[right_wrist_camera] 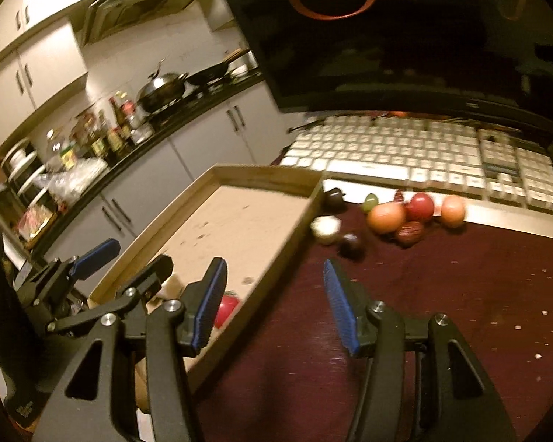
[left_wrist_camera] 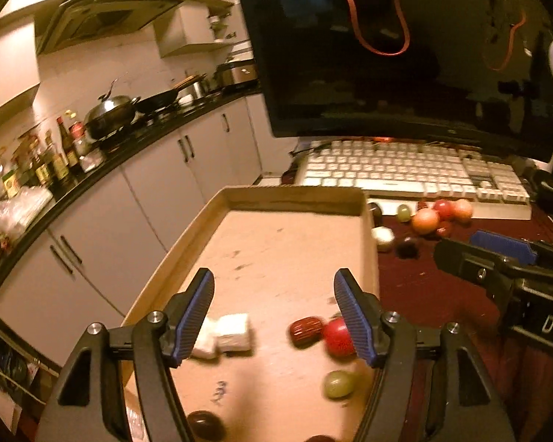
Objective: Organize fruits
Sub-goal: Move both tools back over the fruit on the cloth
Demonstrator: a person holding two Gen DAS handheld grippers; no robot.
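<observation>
Left gripper (left_wrist_camera: pixel 274 316) over shallow wooden tray (left_wrist_camera: pixel 295 199); fingers spread, nothing between them. Tray held white cubes (left_wrist_camera: pixel 228 333), ridged dark-red date-like fruit (left_wrist_camera: pixel 306 330), red round fruit (left_wrist_camera: pixel 337 337), green grape (left_wrist_camera: pixel 338 384), dark round fruit (left_wrist_camera: pixel 204 423), all toward near end of tray. Right gripper (right_wrist_camera: pixel 274 307) over tray's right wall and dark-red tabletop (right_wrist_camera: pixel 442 294); fingers spread, empty. Loose fruit cluster (right_wrist_camera: pixel 405 217) lay on tabletop between tray's far right corner and white keyboard (right_wrist_camera: pixel 424 158): orange, red, green, dark pieces. Frames blurred.
</observation>
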